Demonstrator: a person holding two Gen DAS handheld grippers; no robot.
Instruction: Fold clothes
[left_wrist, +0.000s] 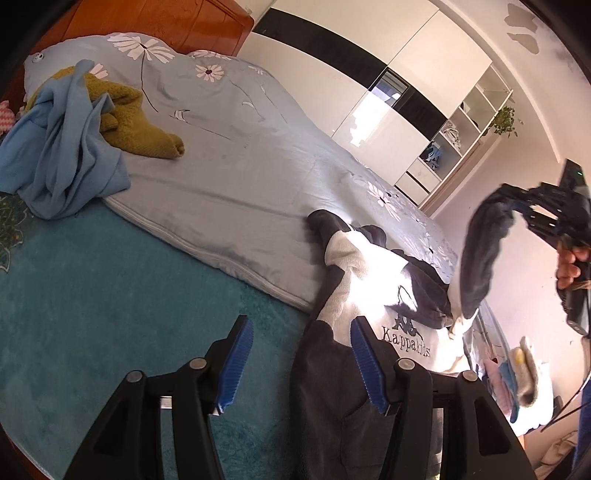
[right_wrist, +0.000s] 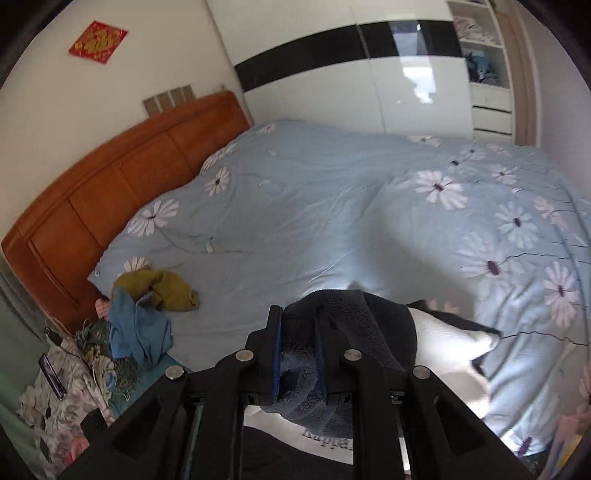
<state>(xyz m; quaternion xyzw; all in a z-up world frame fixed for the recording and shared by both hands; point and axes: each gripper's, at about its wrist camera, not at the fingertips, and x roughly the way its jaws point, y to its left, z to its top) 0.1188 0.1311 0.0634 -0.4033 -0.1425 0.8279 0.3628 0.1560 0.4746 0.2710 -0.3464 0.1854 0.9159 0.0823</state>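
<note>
A dark navy and white fleece sweatshirt with a "Kappa kids" print lies over the bed's near edge. My left gripper is open and empty; its right finger lies on the dark fabric. My right gripper is shut on a dark sleeve of the sweatshirt and holds it lifted above the bed. In the left wrist view the right gripper is at the far right, with the sleeve hanging from it.
A blue garment and an olive knit lie crumpled near the pillow end of the floral duvet. A teal blanket covers the near side. An orange headboard and a white wardrobe stand behind. Folded clothes lie at the right.
</note>
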